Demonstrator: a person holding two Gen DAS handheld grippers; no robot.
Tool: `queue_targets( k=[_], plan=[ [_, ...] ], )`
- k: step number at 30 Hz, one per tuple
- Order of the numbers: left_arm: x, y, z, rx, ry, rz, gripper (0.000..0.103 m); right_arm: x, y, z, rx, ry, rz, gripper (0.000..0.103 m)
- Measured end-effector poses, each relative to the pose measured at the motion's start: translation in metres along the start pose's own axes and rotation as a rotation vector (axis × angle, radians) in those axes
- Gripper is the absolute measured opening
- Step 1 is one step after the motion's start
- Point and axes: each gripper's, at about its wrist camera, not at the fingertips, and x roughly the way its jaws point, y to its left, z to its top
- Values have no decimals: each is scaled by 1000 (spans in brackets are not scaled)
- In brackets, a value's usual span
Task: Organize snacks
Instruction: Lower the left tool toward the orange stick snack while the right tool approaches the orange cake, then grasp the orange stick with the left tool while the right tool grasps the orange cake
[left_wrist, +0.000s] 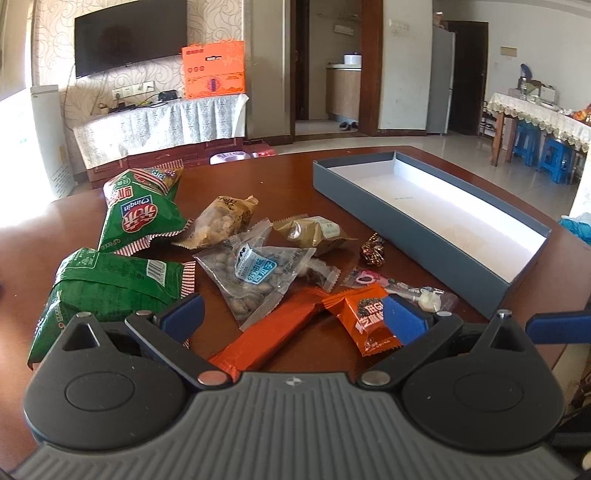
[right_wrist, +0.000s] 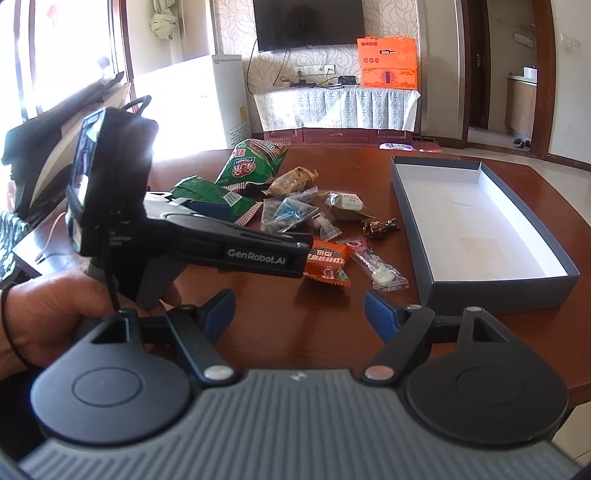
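Observation:
A heap of snacks lies on the brown table: two green bags, a clear seed packet, two brown packets, a dark wrapped candy, a pink candy packet, a long orange bar and an orange packet. My left gripper hangs open just above the orange bar and orange packet, holding nothing. My right gripper is open over bare table in front of the heap, left of the open grey-blue box.
The box is empty, white inside, and lies to the right of the heap. A hand holds the left gripper at the table's left edge. Behind the table are a cloth-covered TV stand and an orange carton.

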Motion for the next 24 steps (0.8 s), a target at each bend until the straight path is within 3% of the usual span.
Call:
queue_targets(
  k=[2,3,6,11,14,17,19,21,24],
  plan=[
    [1,2,-1,10,-3,-22,99,-1,-1,0,3,-1,0,79],
    [2,2,-1,17,1,-41,88,-2,-1,0,5,-2,-1,79],
    [12,4,-3,40,45,-61,72,-4,-4,-1,16,-11,-2,79],
    [24,4,-5,63,89,-75,71,4,-5,10,-8,-22,-21,79],
    [27,6,-7,70,104,-65,67,25,-4,17,-63,32,-68,77],
    [27,9,-7,78,112,-79,64,35,-16,22,-28,63,-53,58],
    [26,13,-7,72,113,-94,54,35,-24,25,6,57,-48,56],
    [26,17,-7,60,110,-115,33,35,-27,27,13,50,-51,56],
    [25,18,-9,75,101,-122,29,44,-24,34,1,62,-53,56]
  ],
)
